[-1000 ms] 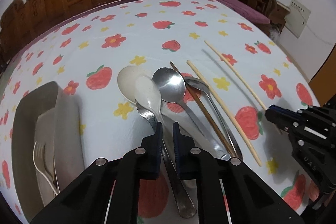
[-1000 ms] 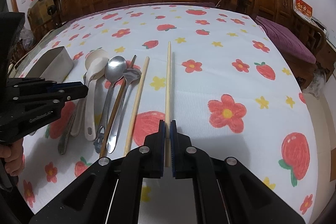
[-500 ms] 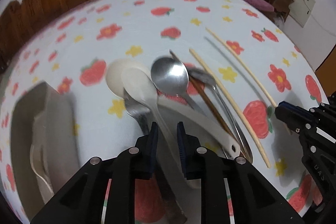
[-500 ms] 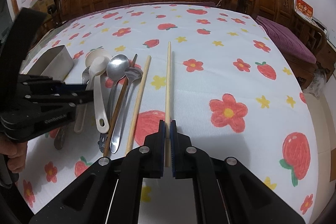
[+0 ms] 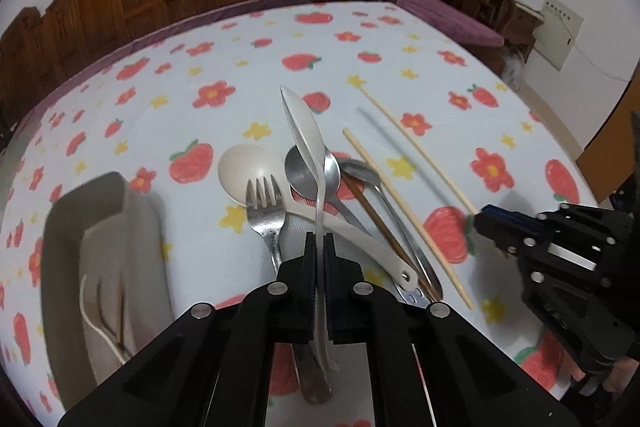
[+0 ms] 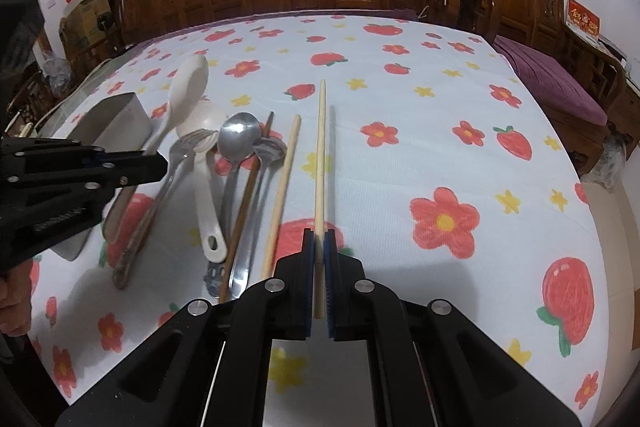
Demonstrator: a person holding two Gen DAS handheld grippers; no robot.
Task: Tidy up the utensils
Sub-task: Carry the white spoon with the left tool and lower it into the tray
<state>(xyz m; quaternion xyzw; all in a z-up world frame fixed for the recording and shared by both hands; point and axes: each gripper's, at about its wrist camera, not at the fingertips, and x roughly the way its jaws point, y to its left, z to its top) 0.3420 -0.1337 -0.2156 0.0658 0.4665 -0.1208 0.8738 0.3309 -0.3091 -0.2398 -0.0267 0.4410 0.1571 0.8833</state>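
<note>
Cutlery lies in a loose pile on a table (image 6: 400,99) covered with a white cloth printed with red strawberries and flowers. The left gripper (image 5: 319,247) has just closed its jaws on the handle of a cream plastic spoon (image 5: 304,131), pinching it tight; the spoon is off the cloth, its bowl tipped up and away above the pile. Below it on the table rest a metal fork (image 5: 264,207), a cream serving spoon (image 5: 240,167), a shiny metal spoon (image 5: 304,171), a second metal spoon (image 5: 360,169) and a dark wooden chopstick (image 5: 376,223), overlapping one another. A pale chopstick (image 5: 404,215) lies just beside them. To the left of the pile stands a grey rectangular container (image 5: 108,203) with cutlery inside; what kind is hard to tell. The right gripper (image 6: 319,251) is clamped on another pale chopstick (image 6: 320,147), gripping it near the close end, the far end pointing away across the table. Carved wooden furniture lines the wall behind.
</note>
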